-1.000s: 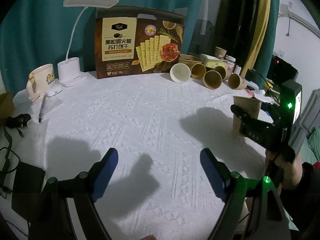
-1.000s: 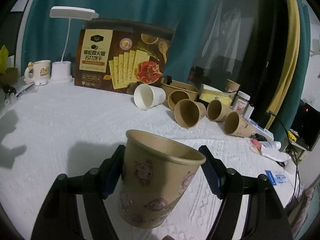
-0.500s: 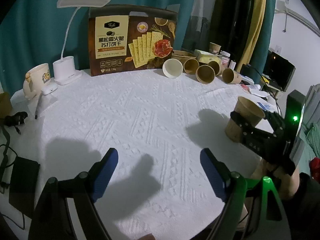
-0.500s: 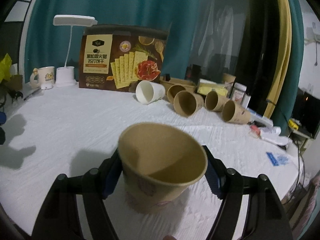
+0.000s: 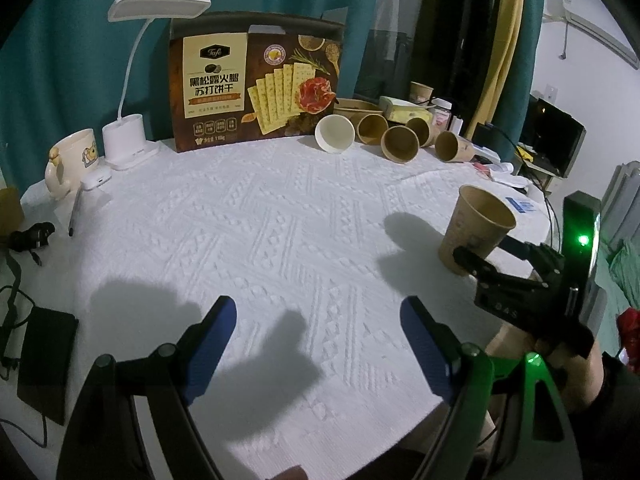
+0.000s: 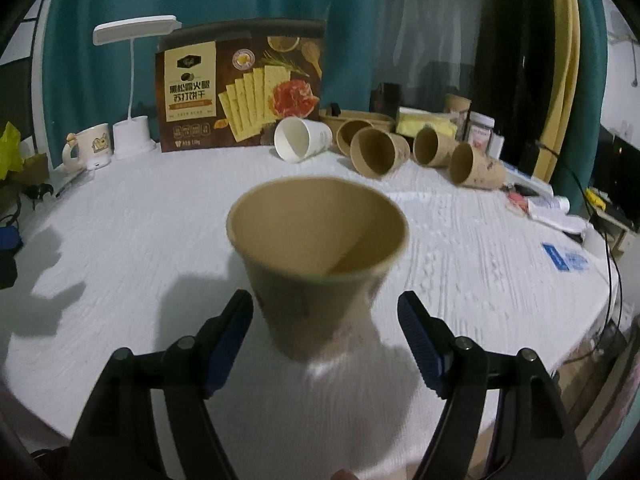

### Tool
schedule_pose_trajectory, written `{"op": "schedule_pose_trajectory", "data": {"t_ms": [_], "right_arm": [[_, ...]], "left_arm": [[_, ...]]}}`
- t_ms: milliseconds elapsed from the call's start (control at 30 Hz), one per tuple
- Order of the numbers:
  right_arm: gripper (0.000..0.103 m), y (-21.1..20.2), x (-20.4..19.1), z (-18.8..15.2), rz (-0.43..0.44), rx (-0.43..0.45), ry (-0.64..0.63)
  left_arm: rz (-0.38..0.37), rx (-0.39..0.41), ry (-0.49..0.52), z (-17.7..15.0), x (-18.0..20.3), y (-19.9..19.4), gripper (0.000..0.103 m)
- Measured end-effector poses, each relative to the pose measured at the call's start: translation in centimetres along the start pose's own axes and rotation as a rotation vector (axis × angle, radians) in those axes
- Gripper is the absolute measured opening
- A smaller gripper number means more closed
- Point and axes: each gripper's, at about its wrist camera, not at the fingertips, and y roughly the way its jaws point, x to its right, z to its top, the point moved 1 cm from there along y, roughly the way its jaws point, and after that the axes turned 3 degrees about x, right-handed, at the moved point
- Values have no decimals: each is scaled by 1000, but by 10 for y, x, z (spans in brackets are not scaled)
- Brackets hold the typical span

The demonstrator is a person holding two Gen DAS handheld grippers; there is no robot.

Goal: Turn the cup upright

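Observation:
A brown paper cup (image 6: 318, 256) stands upright, mouth up, on the white tablecloth (image 6: 160, 220). My right gripper (image 6: 325, 338) is open, its blue pads on either side of the cup's base with gaps on both sides. In the left wrist view the same cup (image 5: 476, 232) stands near the right edge with the right gripper (image 5: 492, 254) behind it. My left gripper (image 5: 318, 348) is open and empty over the front of the table.
Several paper cups lie on their sides at the back: a white one (image 6: 300, 138) and brown ones (image 6: 378, 154). A cracker box (image 6: 240, 92), a desk lamp (image 6: 132, 80) and a mug (image 6: 90, 146) stand at the back left. A black device (image 5: 46, 356) lies at the left edge.
The right gripper lowered the cup onto the cloth, opened and drew back. The cup now stands free. The left gripper stayed open and empty.

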Motion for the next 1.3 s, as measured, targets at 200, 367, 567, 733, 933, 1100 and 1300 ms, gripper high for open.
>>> {"op": "schedule_pose_trajectory", "data": {"t_ms": [200,367,567,733,933,1100,1300], "right_arm": [[78,-20,5,-14,2,-44,35],[78,-39,11,-24,-3,-63,48],[78,-63,23,-33,-17,-91,76],[78,-81,39,-39,-36,-107,120],[78,-101,59,-42,-69,-100,158],[78,-120,74,-34,-100,-75,181],[78,-155,87,-11,-139,-1,185]], "left_arm": [[-13,-8,19,-6,9,-6,84],[-31,-9,32,-11,18,-14,84],[-46,-6,56,-14,30,-22,84],[-49,6,80,-14,39,-28,84],[-38,54,130,-12,50,-36,85],[-33,120,180,-2,59,-46,95],[-42,217,245,24,73,-63,96]]}}
